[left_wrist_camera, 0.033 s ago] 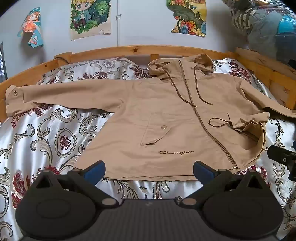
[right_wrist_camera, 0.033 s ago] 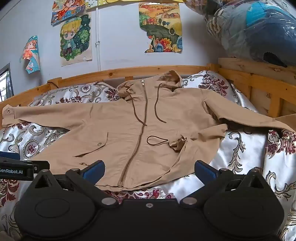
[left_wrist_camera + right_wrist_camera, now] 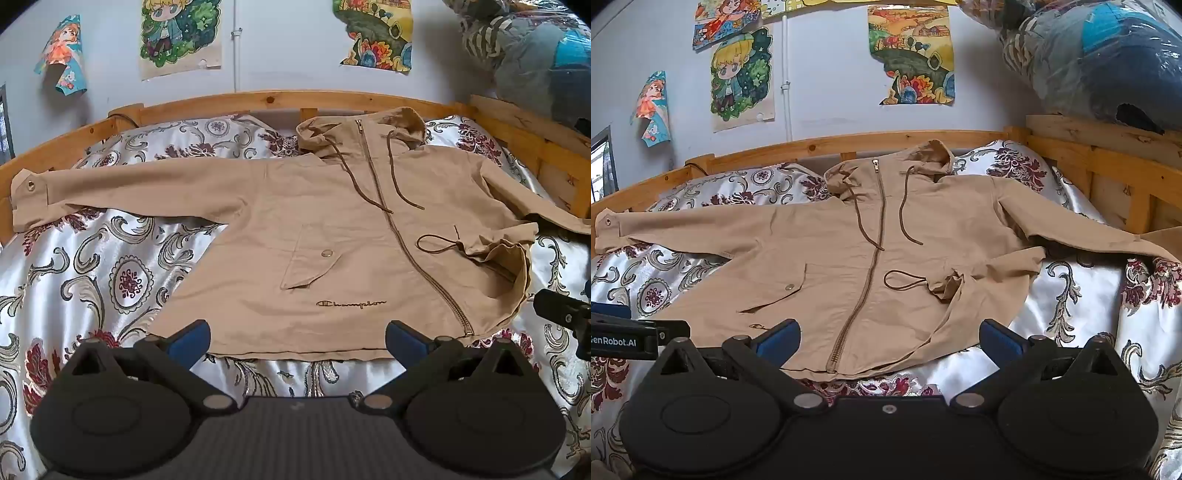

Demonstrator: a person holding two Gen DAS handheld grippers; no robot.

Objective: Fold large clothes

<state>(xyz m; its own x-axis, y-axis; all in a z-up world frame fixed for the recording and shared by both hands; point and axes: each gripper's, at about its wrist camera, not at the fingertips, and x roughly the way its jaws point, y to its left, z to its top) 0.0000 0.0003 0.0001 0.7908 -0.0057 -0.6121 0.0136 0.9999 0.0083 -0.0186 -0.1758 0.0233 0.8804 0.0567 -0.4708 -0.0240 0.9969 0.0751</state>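
Here, closest to you, your left gripper [image 3: 297, 338] has its blue-padded fingers [image 3: 190, 339] spread wide, holding nothing, hovering just short of the jacket's bottom hem. Your right gripper [image 3: 888, 338] is the same: fingers [image 3: 999, 341] spread apart and empty, with the hem and the lower end of the zipper [image 3: 871, 254] lying between them in its view. From the left camera, the right gripper shows as a black piece at 3 o'clock; from the right camera, the left one sits at 9 o'clock.

Just beyond the fingertips, the tan jacket [image 3: 351, 236] lies front up and spread out on the patterned bedspread [image 3: 92, 277]. In the left view, a flap pocket [image 3: 310, 262] with a snap sits near the middle, with dark lettering just below it. The zipper is closed and runs from the hem up to the hood. A loop of brown cord [image 3: 439, 245] lies at 3 o'clock of the pocket, beside a bunched, partly turned-over edge.

Farther out, one sleeve [image 3: 129, 188] stretches to 9 o'clock, its cuff reaching the wooden bed rail [image 3: 258, 101]. The other sleeve [image 3: 1082, 230] runs to 3 o'clock, toward the rail there. The hood [image 3: 923, 158] rests at 12 o'clock against the far rail, with two cords trailing down the chest.

Beyond the bed, drawings [image 3: 742, 77] hang on the wall, and wrapped bundles [image 3: 1108, 55] sit at 2 o'clock.
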